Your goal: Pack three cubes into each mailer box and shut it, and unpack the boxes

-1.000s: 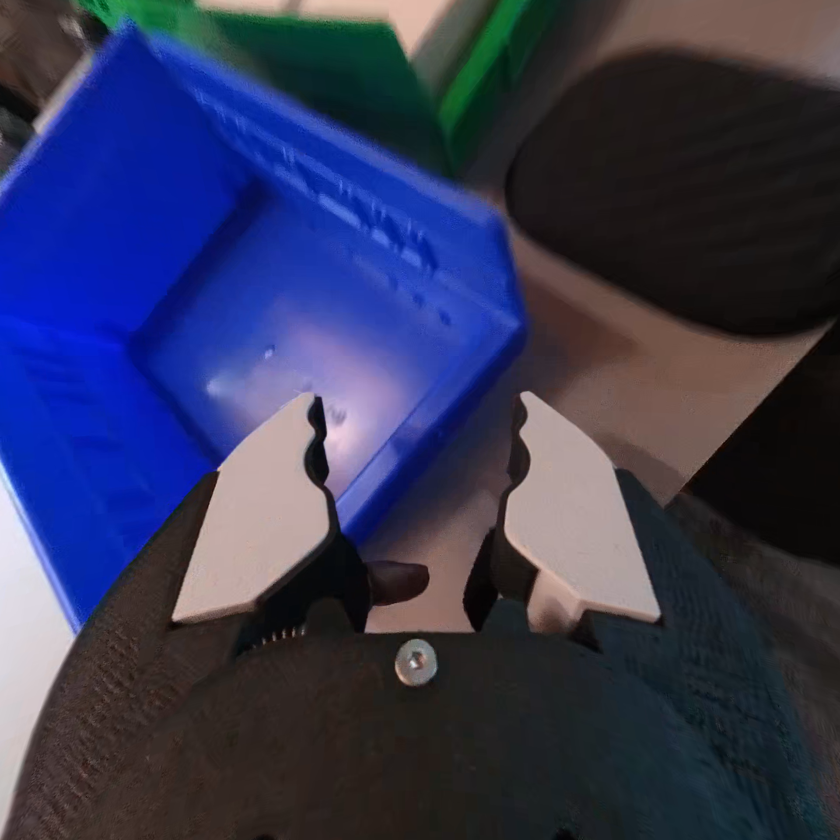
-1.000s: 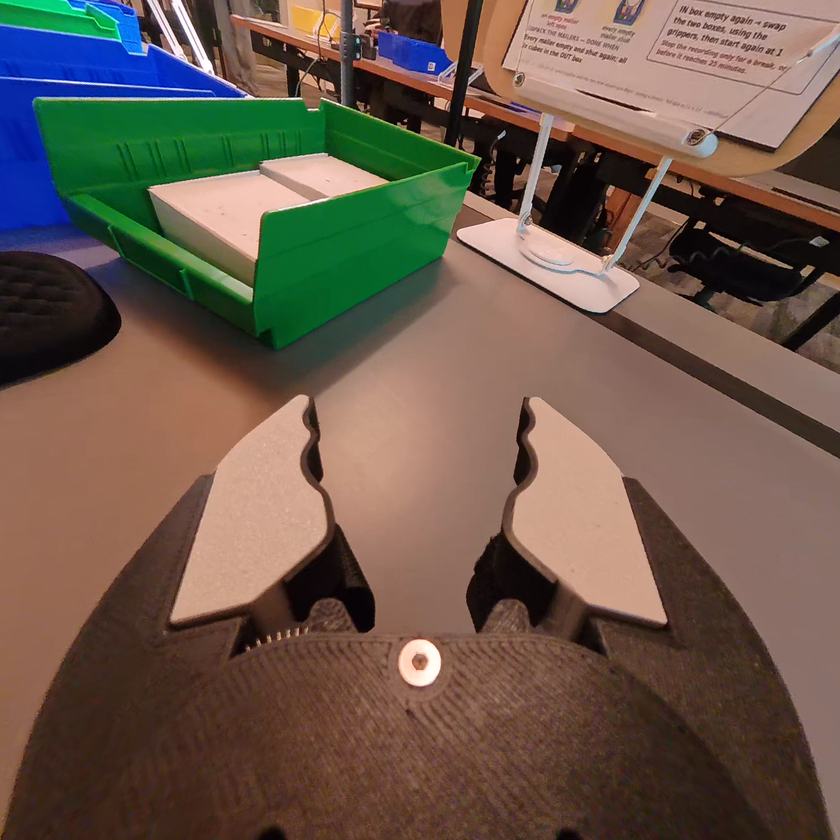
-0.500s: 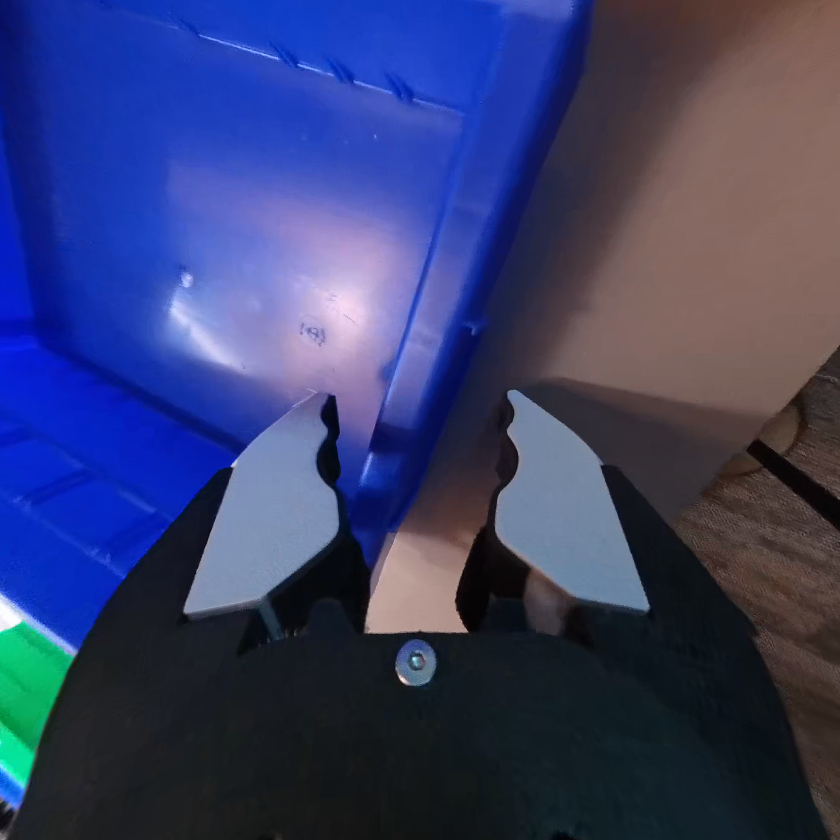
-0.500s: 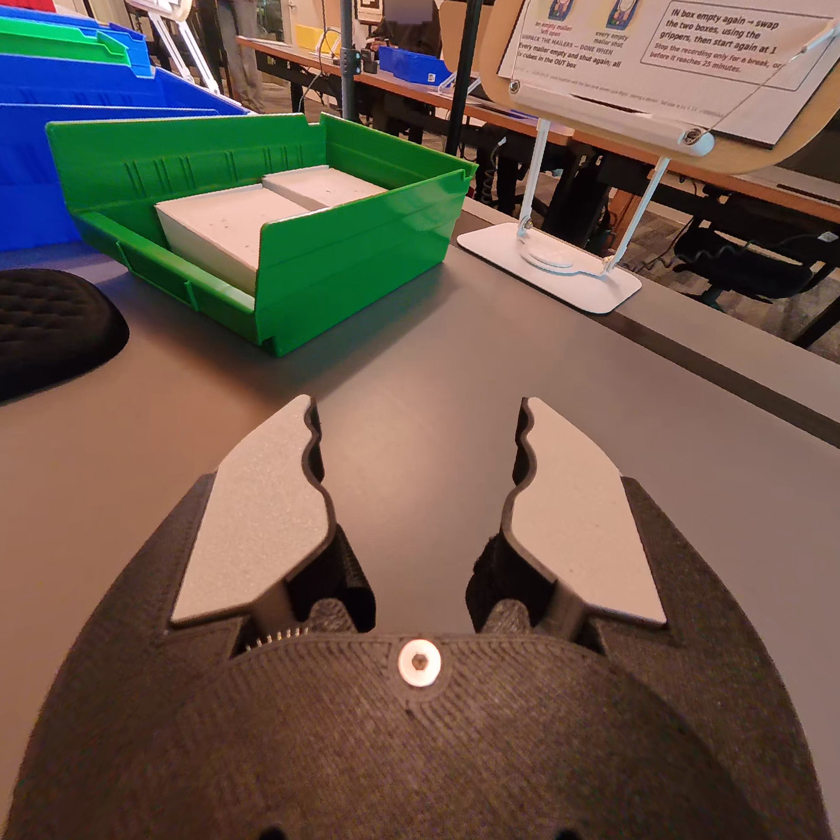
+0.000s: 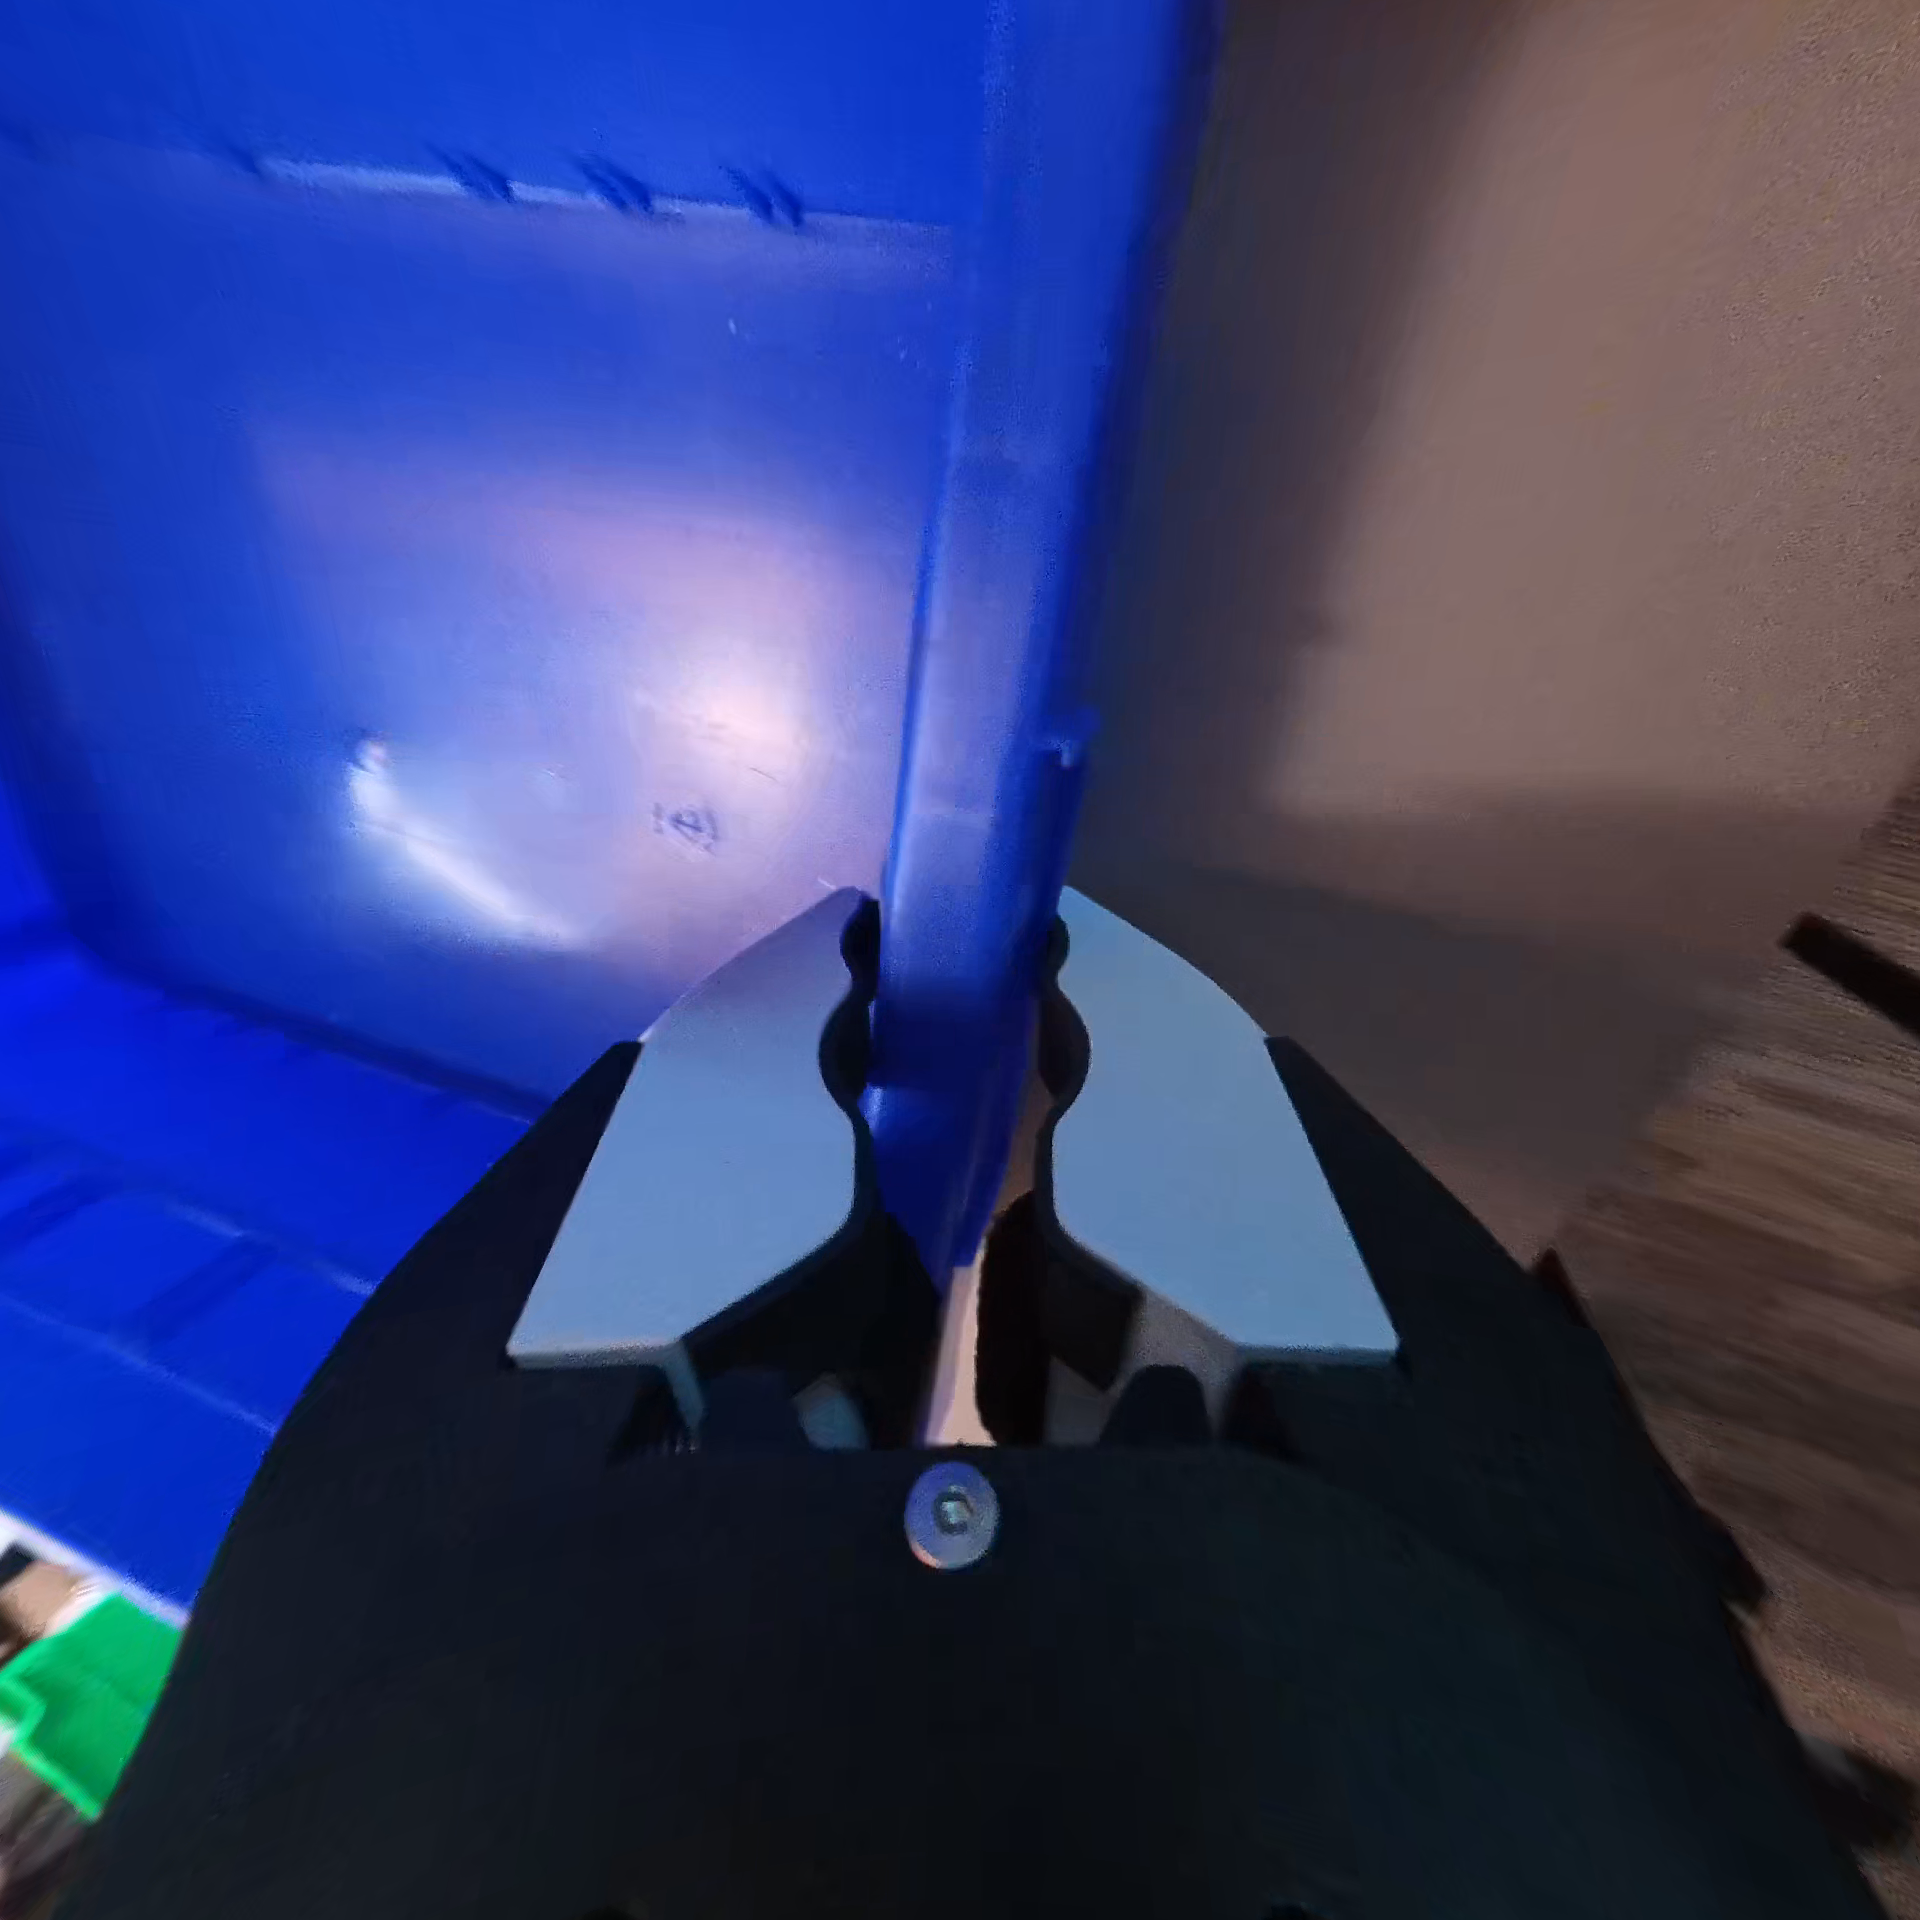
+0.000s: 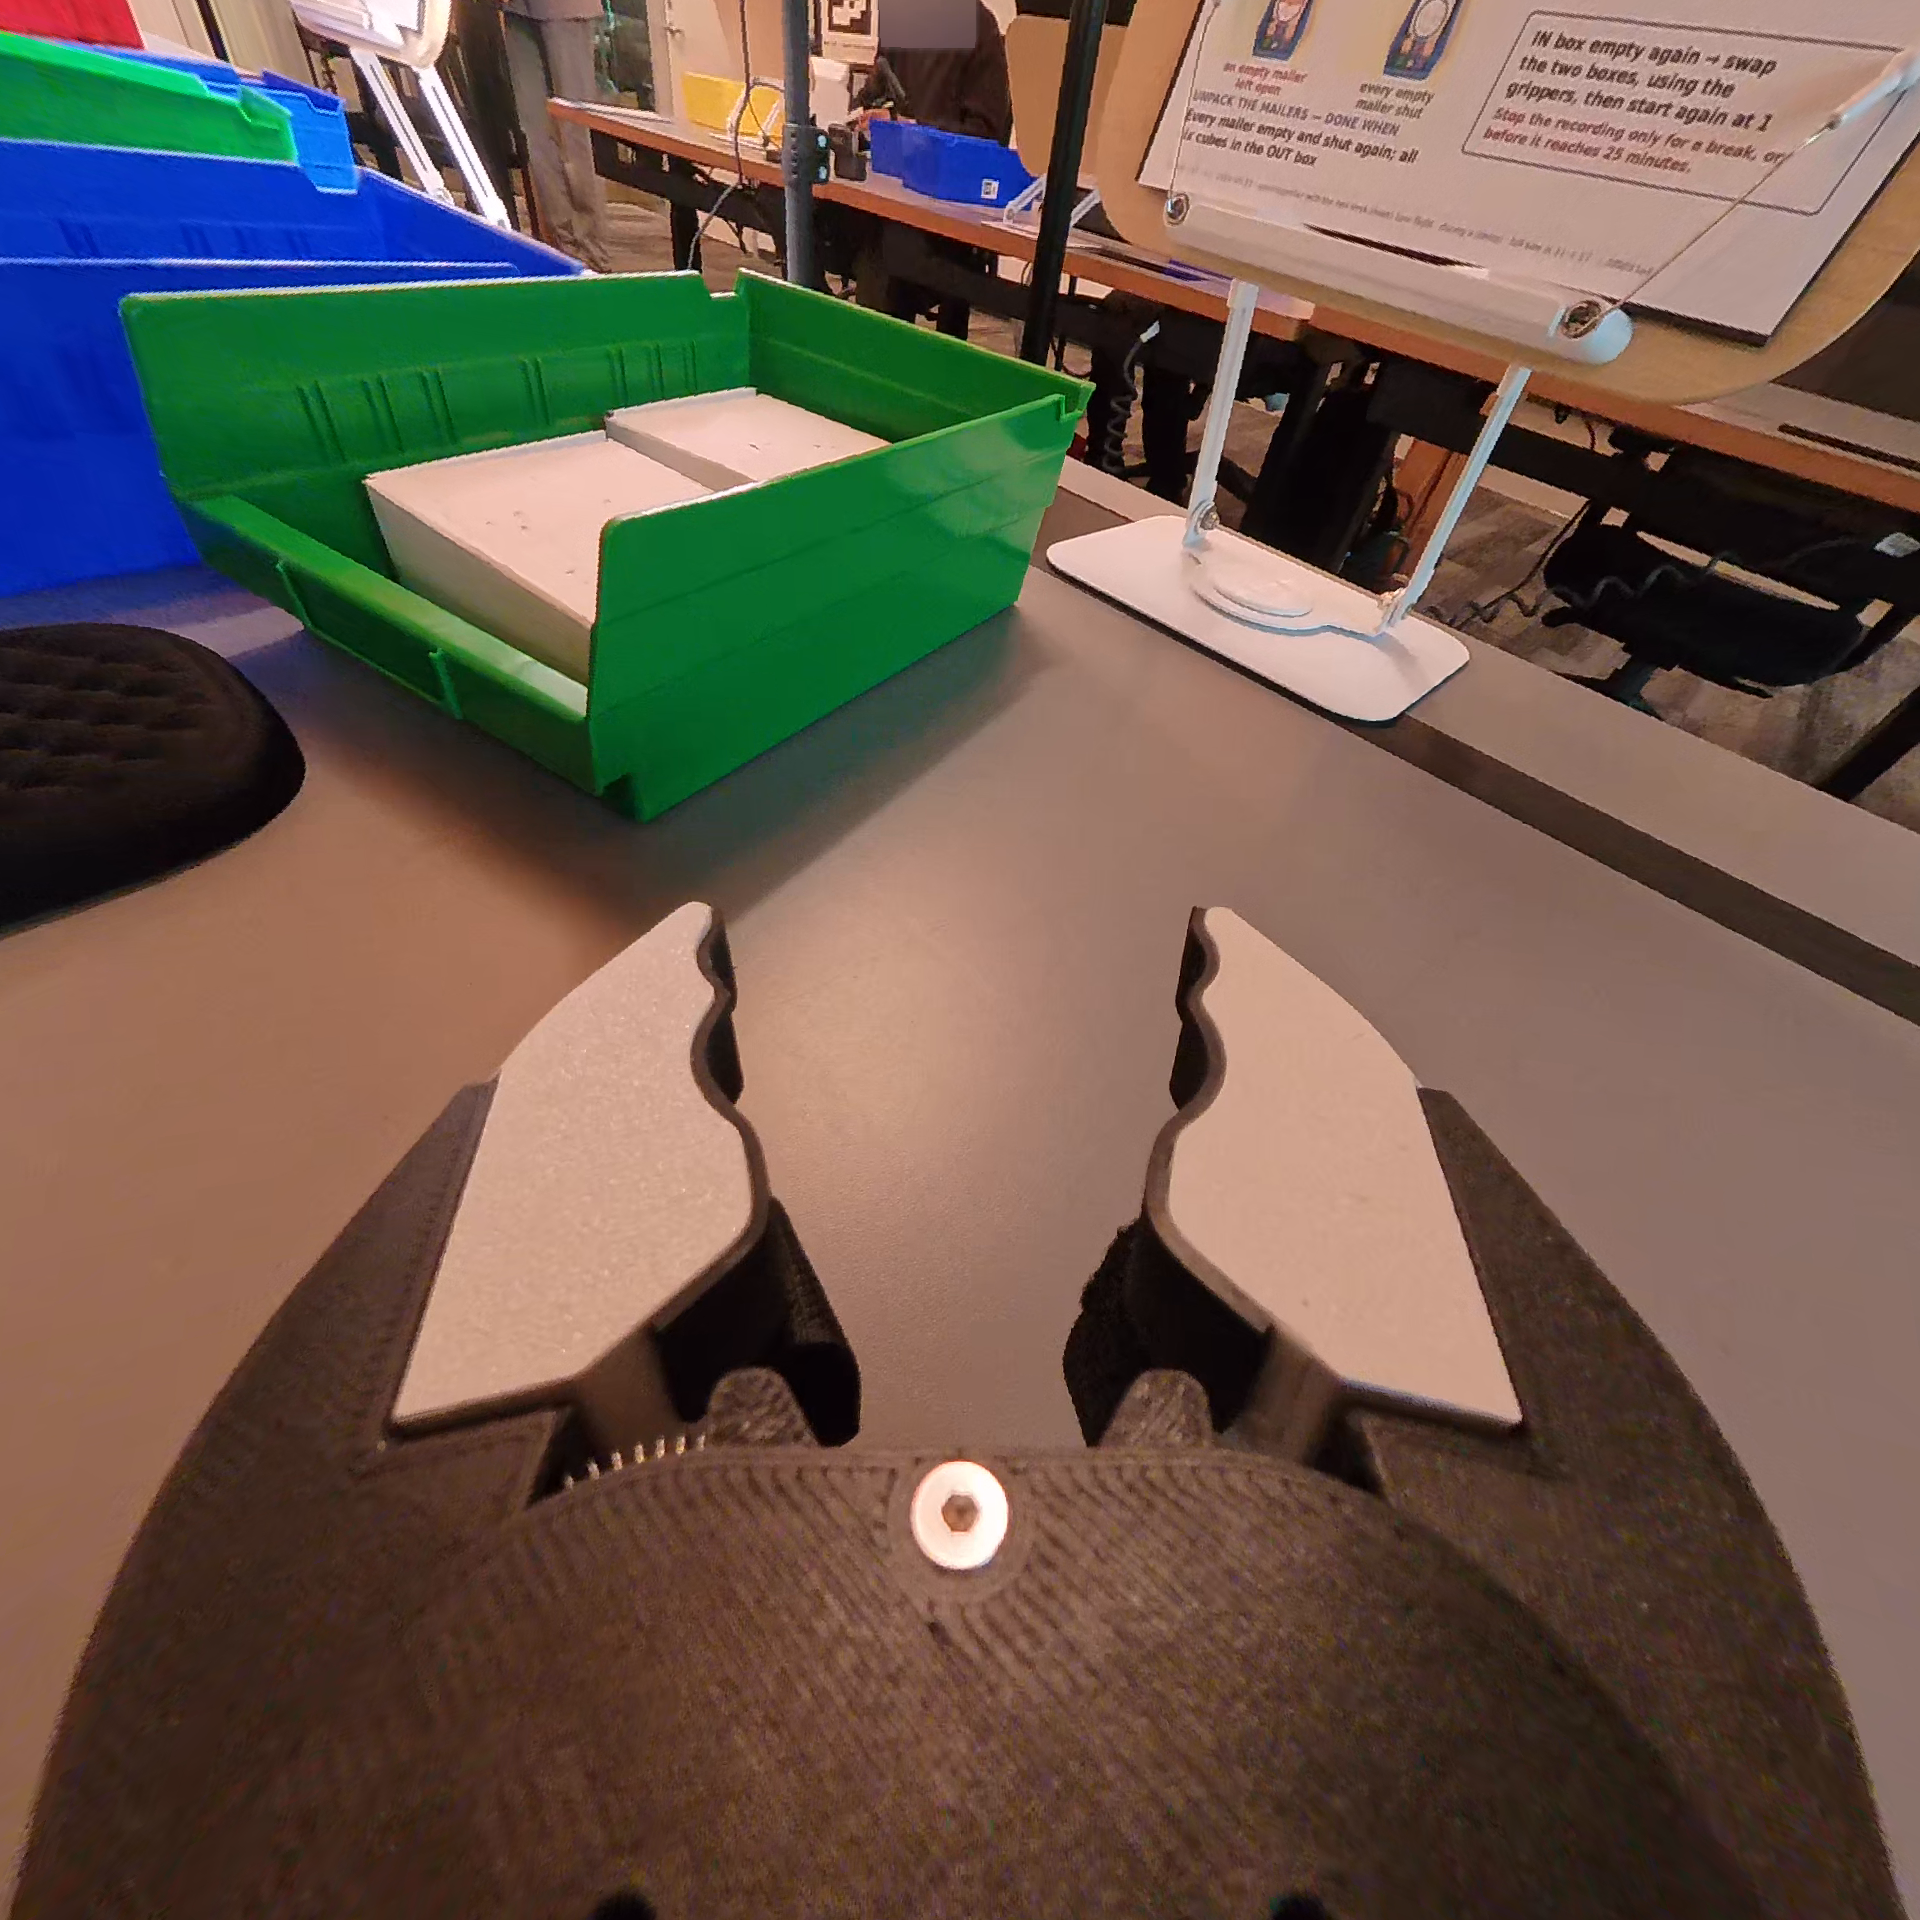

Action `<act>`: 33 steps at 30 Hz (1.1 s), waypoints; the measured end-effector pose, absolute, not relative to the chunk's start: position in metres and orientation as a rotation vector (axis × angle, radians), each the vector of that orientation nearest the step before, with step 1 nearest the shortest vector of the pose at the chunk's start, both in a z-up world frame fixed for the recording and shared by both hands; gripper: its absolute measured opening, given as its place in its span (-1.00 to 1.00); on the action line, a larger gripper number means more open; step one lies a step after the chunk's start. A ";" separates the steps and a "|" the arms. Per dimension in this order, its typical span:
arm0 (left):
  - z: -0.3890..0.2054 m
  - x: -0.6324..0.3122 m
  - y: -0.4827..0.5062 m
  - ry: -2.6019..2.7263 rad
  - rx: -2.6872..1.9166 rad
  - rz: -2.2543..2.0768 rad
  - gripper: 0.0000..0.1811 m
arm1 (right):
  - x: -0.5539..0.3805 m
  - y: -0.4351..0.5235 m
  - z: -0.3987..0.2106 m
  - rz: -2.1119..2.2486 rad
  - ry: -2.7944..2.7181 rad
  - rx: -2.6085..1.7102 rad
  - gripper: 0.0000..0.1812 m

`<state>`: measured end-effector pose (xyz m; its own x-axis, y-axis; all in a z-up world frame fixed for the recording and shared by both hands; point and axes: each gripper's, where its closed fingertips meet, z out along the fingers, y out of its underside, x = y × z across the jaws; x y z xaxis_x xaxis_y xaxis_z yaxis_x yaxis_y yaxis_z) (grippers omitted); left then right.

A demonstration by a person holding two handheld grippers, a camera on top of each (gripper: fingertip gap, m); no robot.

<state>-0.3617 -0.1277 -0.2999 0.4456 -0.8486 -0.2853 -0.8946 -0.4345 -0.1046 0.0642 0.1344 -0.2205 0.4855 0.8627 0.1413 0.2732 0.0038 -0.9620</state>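
Your left tongs [image 5: 954, 1023] are closed on the side wall of the blue bin [image 5: 977, 644], one finger inside the bin and the other outside it, with the wall's edge running up toward 12 o'clock from the grip. The inside of that bin fills the view from 9 to 12 o'clock, glossy and bare where it shows, and the tabletop [image 5: 1507, 520] lies at 2 o'clock, blurred. A scrap of green plastic [image 5: 73, 1704] peeks in at 8 o'clock. Your right tongs [image 6: 956, 1023] are spread wide with nothing between them, low over the dark grey tabletop [image 6: 1039, 831]. Ahead of them at 11 o'clock sits the green bin [image 6: 790, 644], and in it two white mailer boxes [image 6: 530, 520] lie flat side by side, both shut, touching along one edge. Whether any cubes are inside them cannot be told. A black padded mat [image 6: 114, 748] lies at 10 o'clock, near the green bin's front corner. More blue bins [image 6: 94, 343] stand behind the green one at 10 o'clock. At 1 o'clock a white stand [image 6: 1278, 613] rests near the tabletop's far edge, carrying an instruction sheet [image 6: 1538, 125] on a board.
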 end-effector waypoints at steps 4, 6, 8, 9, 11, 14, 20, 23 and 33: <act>-0.296 -0.351 -0.119 1.497 -2.271 0.546 -0.67 | 0.064 0.135 -0.221 0.617 -1.021 -1.549 -0.09; -0.291 -0.359 -0.113 1.482 -2.194 0.798 -0.66 | 0.064 0.136 -0.222 0.615 -1.020 -1.551 -0.10; -0.287 -0.362 -0.111 1.430 -2.151 0.932 -0.66 | 0.064 0.136 -0.222 0.616 -1.018 -1.552 -0.10; -0.287 -0.361 -0.111 1.389 -2.148 0.937 -0.66 | 0.064 0.136 -0.222 0.616 -1.016 -1.553 -0.10; -0.286 -0.361 -0.110 1.334 -2.134 0.971 -0.64 | 0.064 0.137 -0.222 0.619 -1.011 -1.557 -0.10; -0.282 -0.364 -0.111 1.278 -2.144 1.052 -0.63 | 0.065 0.137 -0.222 0.622 -1.006 -1.559 -0.10; -0.263 -0.366 -0.108 1.175 -2.101 1.173 -0.66 | 0.065 0.137 -0.221 0.623 -1.003 -1.558 -0.10; -0.248 -0.368 -0.107 1.135 -2.060 1.259 -0.66 | 0.065 0.138 -0.221 0.623 -1.002 -1.555 -0.11; -0.174 -0.345 -0.086 1.046 -1.906 1.370 -0.68 | 0.066 0.137 -0.213 0.589 -1.010 -1.501 -0.09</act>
<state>-0.3446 -0.0857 -0.1745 0.1714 -0.2675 -0.9482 -0.8444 -0.5358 -0.0015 0.0662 0.1370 -0.2132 0.4997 0.8477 0.1783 0.2625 0.0480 -0.9637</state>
